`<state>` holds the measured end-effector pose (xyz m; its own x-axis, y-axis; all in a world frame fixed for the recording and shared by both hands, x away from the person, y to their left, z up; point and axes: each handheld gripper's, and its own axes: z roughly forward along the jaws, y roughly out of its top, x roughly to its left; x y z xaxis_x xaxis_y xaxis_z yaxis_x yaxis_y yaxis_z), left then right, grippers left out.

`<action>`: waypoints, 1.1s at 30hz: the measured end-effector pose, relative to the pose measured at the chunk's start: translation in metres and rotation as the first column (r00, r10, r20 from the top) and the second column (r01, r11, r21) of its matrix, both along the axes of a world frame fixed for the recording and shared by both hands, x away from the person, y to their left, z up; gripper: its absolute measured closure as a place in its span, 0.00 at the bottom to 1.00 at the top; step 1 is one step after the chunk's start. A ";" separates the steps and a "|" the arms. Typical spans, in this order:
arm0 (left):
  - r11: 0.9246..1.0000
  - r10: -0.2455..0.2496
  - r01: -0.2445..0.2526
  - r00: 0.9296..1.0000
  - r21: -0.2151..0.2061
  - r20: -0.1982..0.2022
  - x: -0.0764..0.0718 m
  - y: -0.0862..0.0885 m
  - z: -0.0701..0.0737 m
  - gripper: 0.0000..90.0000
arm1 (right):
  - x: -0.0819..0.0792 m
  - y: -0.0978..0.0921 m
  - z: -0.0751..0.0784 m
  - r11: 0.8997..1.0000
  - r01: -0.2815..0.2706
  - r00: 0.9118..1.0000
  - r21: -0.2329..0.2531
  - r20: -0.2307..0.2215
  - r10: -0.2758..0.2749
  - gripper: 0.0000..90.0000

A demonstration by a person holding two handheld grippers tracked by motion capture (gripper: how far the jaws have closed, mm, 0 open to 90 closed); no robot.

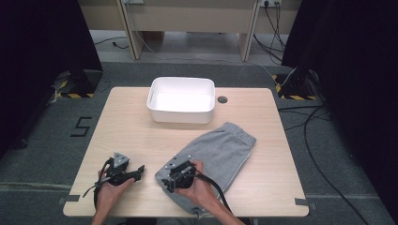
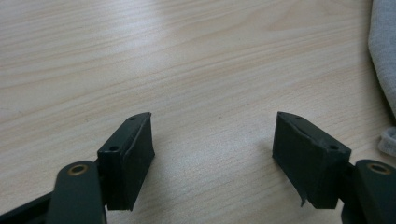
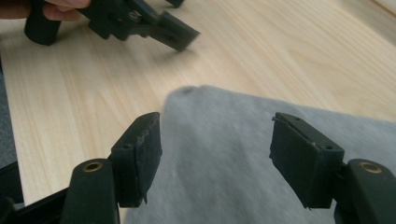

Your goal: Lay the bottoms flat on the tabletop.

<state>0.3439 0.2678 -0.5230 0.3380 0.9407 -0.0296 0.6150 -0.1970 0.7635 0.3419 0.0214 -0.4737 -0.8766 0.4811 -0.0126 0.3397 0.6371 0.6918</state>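
A pair of grey shorts lies flat on the wooden table, right of centre, with its waistband toward the far right. My right gripper hovers over the shorts' near left corner. In the right gripper view it stands open with grey cloth under and between its jaws, not pinched. My left gripper is held just left of the shorts. In its own view it is open over bare wood, with the edge of the shorts at the right.
A white rectangular bin, empty, stands at the far middle of the table. A small round hole lies in the tabletop beside it. The left gripper crosses the top of the right gripper view. Cables run over the floor at right.
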 end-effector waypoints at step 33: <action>1.000 -0.001 0.001 1.000 0.002 0.000 0.000 0.000 0.000 0.31 | -0.040 -0.182 0.079 0.953 0.182 0.958 0.243 0.176 -0.227 0.96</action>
